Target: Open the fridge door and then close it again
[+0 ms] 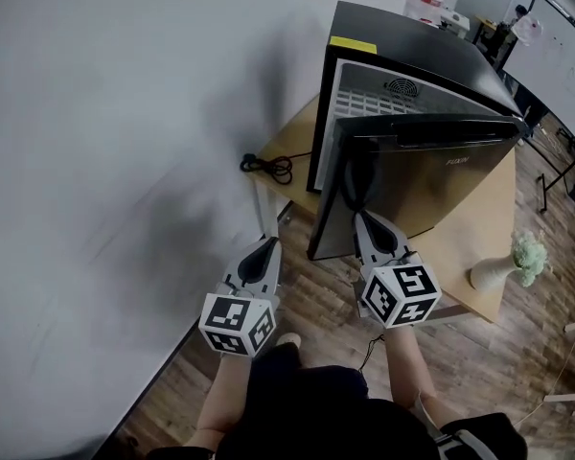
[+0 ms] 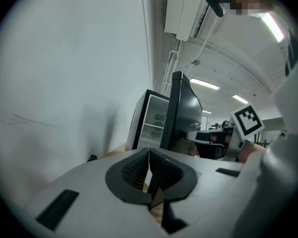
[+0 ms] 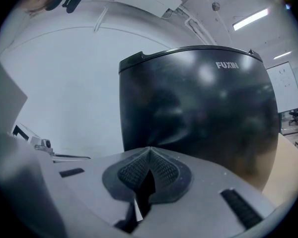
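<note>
Black door (image 1: 431, 175) stands ajar. Left claw (image 1: 267, 245) and right claw (image 1: 359, 217) are both closed, empty. A hard shove could slam it, shifting the fridge (image 1: 402, 51) on the bench (image 1: 479, 247).

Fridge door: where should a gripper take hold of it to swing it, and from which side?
Grip the door at its free edge, coming from the left with the jaws straddling it. The door stands ajar, so this thin edge is exposed, and it is farthest from the hinge side.
</note>
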{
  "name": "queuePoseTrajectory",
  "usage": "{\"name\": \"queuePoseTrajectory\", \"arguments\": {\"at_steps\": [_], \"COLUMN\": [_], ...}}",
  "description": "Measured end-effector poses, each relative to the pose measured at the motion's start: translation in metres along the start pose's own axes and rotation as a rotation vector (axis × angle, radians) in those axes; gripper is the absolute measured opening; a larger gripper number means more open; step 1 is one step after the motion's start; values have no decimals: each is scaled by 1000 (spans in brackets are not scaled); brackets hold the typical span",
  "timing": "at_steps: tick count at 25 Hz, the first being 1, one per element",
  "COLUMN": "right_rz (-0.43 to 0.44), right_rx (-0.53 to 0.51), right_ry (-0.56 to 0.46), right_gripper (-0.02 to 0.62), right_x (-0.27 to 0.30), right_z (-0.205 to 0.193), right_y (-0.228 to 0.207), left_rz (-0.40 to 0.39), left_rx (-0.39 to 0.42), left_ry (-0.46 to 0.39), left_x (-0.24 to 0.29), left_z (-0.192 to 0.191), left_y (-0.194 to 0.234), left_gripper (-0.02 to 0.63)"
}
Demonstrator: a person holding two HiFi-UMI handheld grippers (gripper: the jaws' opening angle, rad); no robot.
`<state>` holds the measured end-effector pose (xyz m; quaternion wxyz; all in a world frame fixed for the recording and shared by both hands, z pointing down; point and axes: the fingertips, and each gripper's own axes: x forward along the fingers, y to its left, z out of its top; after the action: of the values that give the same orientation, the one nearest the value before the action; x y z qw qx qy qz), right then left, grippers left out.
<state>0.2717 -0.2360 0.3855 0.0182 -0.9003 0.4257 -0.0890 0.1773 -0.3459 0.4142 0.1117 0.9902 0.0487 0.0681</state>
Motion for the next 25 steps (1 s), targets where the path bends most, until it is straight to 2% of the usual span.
{"name": "queuePoseTrajectory", "arguments": {"at_steps": [15,25], "right_rz": [-128,-179], "right_rx": [-70,-53], "right_ry": [-11,-13], "right_gripper": [-11,-11], "right_x": [72,110], "right_z": [10,17], "right_y": [-22,-41], "left_rz": [-44,-27], "left_rx": [10,10], "left_ry": [-9,-10], "left_x": [36,48], "left_z": [12,19], "left_y": [45,65], "left_gripper": [8,8]}}
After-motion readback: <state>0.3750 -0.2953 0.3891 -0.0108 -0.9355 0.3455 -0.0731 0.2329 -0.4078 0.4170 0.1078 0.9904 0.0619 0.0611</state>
